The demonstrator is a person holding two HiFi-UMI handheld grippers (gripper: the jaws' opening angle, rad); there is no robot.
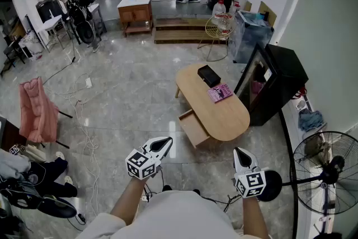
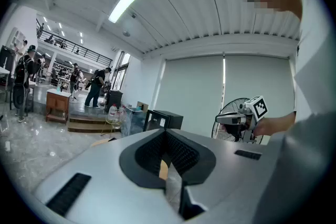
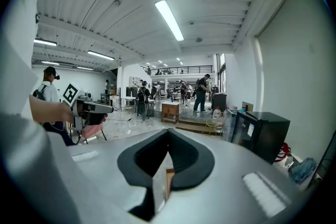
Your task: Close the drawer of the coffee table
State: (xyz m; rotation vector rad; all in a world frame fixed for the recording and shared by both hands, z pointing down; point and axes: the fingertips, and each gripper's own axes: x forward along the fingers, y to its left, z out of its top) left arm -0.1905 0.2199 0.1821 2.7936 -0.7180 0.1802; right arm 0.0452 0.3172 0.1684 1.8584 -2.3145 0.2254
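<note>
In the head view the oval wooden coffee table (image 1: 224, 112) stands ahead of me on the grey floor. Its drawer (image 1: 193, 127) is pulled out on the near left side. On the tabletop lie a black box (image 1: 208, 75) and a pink book (image 1: 220, 92). My left gripper (image 1: 166, 143) and right gripper (image 1: 238, 153) hover side by side, short of the table, touching nothing. Both have their jaws together and hold nothing. The left gripper view shows its dark jaws (image 2: 167, 136) shut, and the right gripper view shows the same (image 3: 168, 135).
A black cabinet (image 1: 279, 78) stands just right of the table, and a floor fan (image 1: 327, 173) at the near right. To the left are a pink chair (image 1: 36, 109) and loose cables (image 1: 84, 120). A wooden step (image 1: 184, 31) and several people are farther back.
</note>
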